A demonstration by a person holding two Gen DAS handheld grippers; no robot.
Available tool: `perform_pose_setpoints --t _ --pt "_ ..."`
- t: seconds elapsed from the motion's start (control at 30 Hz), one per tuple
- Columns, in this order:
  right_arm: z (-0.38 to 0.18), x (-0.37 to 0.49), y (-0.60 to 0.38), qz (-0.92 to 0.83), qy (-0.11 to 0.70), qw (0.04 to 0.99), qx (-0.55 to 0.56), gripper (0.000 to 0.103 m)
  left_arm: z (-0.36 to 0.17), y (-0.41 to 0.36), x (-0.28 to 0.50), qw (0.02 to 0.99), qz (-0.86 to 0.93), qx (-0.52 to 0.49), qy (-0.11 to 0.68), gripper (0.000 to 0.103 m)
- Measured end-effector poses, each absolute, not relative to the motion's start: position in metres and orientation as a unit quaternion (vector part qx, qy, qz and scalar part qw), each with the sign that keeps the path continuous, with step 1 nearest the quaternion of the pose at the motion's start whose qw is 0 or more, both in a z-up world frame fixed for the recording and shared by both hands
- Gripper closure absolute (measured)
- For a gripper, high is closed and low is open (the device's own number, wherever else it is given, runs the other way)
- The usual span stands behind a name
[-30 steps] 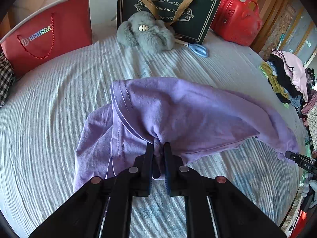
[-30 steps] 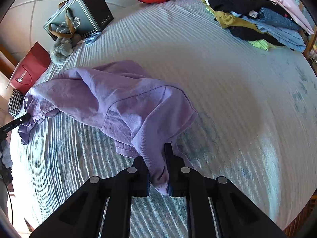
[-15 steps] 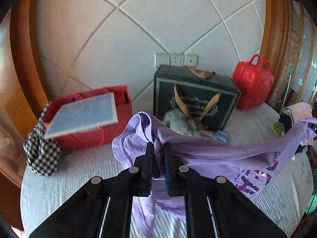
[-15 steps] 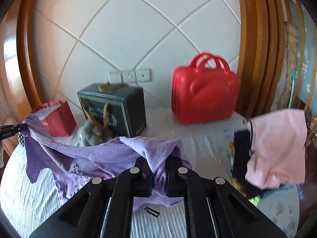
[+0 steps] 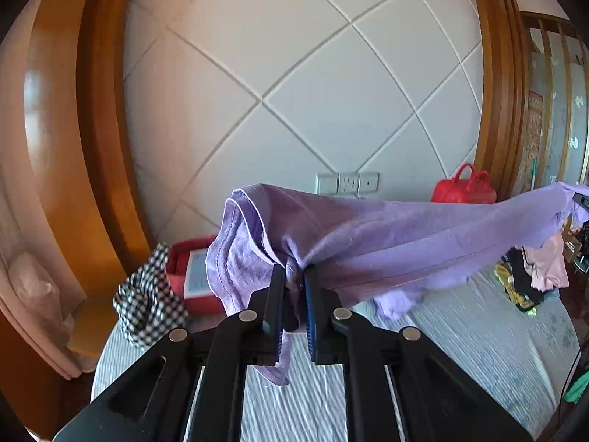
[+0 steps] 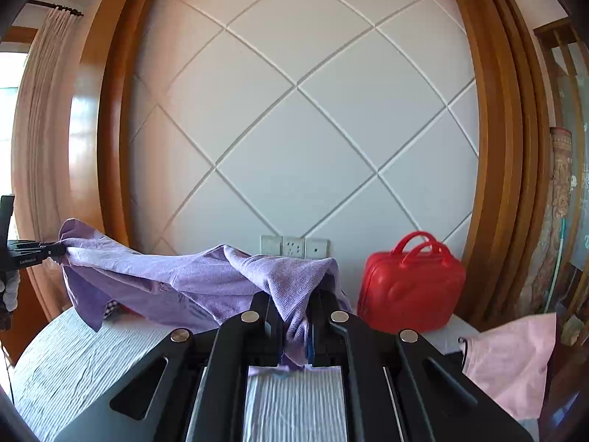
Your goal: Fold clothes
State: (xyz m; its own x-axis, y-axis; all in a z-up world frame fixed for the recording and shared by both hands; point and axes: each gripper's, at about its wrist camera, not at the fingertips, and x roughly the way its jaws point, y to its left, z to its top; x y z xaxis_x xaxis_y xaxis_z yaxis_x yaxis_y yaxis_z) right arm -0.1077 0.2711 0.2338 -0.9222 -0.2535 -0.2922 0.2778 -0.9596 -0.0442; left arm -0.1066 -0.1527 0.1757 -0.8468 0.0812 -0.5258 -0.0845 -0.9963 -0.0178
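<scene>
Fingers of our left gripper [image 5: 294, 276] are clamped on one end of the shirt [image 5: 386, 232]. Our right gripper [image 6: 294, 302] pinches the other end, stretching it above the bed [image 6: 73, 361].

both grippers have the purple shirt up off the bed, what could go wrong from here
1. The left gripper and right gripper each pinch only a bunched bit of the purple shirt; it may slip out.
2. The shirt hangs twisted and sagging, so it may land creased on the bed.

Lilac shirt [image 5: 386, 235], red case [image 6: 410, 291], black-and-white checked cloth [image 5: 147, 305]
</scene>
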Motion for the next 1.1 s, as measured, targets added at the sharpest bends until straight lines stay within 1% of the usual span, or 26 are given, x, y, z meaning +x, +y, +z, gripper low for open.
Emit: perform_pose_setpoints --t 0.13,0.27,0.33,0.43,0.47,0.53,0.6,0.67,0.7,0.73,0.8,0.87,0.97,1.03,1.1 --pt "0.167 -0.056 0.280 -0.961 0.019 0.144 0.237 0.096 0.084 -0.147 -0.066 0.056 0.926 -0.374 0.012 0.095" --pt "0.086 -0.011 0.300 -0.926 -0.023 0.117 0.359 0.096 -0.015 -0.127 -0.035 0.078 0.872 -0.483 -0.001 0.095" --pt "0.052 0.012 0.314 -0.907 -0.036 0.088 0.410 0.096 -0.053 -0.114 -0.015 0.089 0.847 -0.524 -0.004 0.094" --pt "0.013 0.040 0.344 -0.876 -0.050 0.040 0.478 0.096 -0.094 -0.100 0.001 0.097 0.817 -0.569 0.008 0.090" --pt "0.003 0.046 0.355 -0.866 -0.056 0.027 0.497 0.096 -0.101 -0.098 0.005 0.101 0.809 -0.579 0.012 0.089" --pt "-0.018 0.058 0.376 -0.843 -0.066 0.001 0.534 0.096 -0.111 -0.098 0.012 0.103 0.799 -0.593 0.018 0.079" --pt "-0.030 0.070 0.391 -0.834 -0.073 -0.026 0.546 0.094 -0.107 -0.106 0.016 0.100 0.800 -0.591 0.010 0.077" --pt "-0.027 0.070 0.399 -0.838 -0.086 -0.025 0.537 0.094 -0.090 -0.119 0.016 0.091 0.814 -0.573 -0.002 0.076" --pt "-0.022 0.064 0.396 -0.843 -0.082 -0.017 0.531 0.094 -0.078 -0.125 0.014 0.084 0.825 -0.559 -0.008 0.072" --pt "-0.017 0.057 0.393 -0.848 -0.077 -0.010 0.525 0.094 -0.067 -0.132 0.012 0.077 0.835 -0.544 -0.014 0.064" --pt "-0.011 0.037 0.380 -0.856 -0.063 0.012 0.513 0.094 -0.051 -0.144 -0.001 0.055 0.853 -0.519 -0.021 0.058" --pt "-0.007 0.012 0.365 -0.863 -0.057 0.036 0.501 0.094 -0.045 -0.155 -0.021 0.033 0.863 -0.503 -0.022 0.058" --pt "-0.005 -0.034 0.340 -0.870 -0.035 0.069 0.488 0.094 -0.056 -0.174 -0.050 0.011 0.865 -0.500 -0.034 0.058" --pt "-0.003 -0.066 0.324 -0.873 -0.019 0.089 0.479 0.090 -0.065 -0.183 -0.069 -0.004 0.859 -0.509 -0.041 0.058" --pt "0.001 -0.098 0.304 -0.876 -0.007 0.107 0.470 0.081 -0.076 -0.187 -0.082 -0.012 0.856 -0.516 -0.042 0.058"
